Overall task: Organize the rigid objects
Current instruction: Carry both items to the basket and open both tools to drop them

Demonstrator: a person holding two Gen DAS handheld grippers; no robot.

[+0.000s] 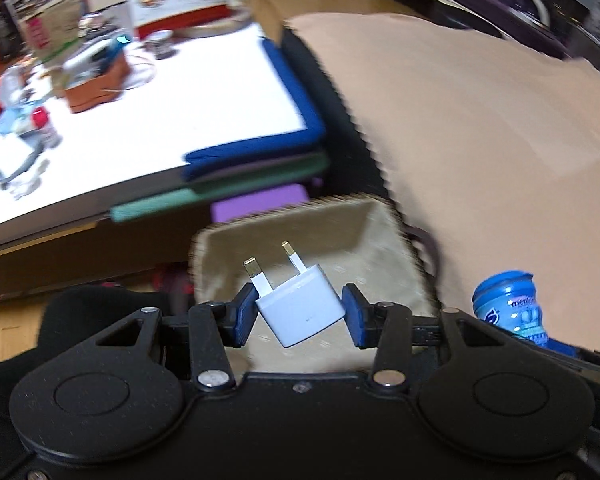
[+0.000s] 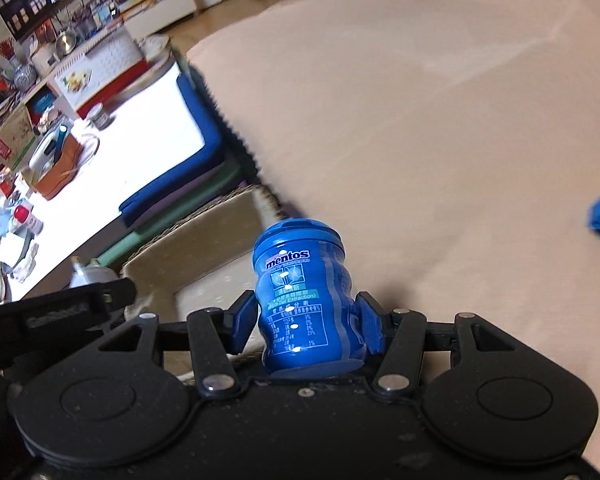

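Closest in, the left gripper point(image 1: 298, 314) has its blue pads clamped on a white plug adapter point(image 1: 302, 310), and it's a corner-to-corner pinch: the body sits tilted like a diamond, prongs pointing up and away. That's the worry, since a grip on slanted faces could let the adapter twist or pop free with any jolt. It hangs right over the woven basket point(image 1: 396, 236), so a slip here probably lands inside (no harm done).

Over on the right, the right gripper point(image 2: 308, 326) is closed on a blue Mentos bottle point(image 2: 304, 300), upright, pads on its waisted middle. Rounded, glossy plastic, so I'd judge it could slide downward if the squeeze eases. It sits near the basket's right rim, with the beige blanket point(image 2: 440, 140) beyond; a drop here might bounce off the rim onto the fabric.

Room to move: the two tools are nearly side by side over one smallish basket, so they could knock each other going in together. One at a time looks safer.

Further out on the left, a stack of folded cushions point(image 1: 260, 172) borders the basket, then a cluttered white table point(image 1: 204, 92). Right and far stay open blanket.
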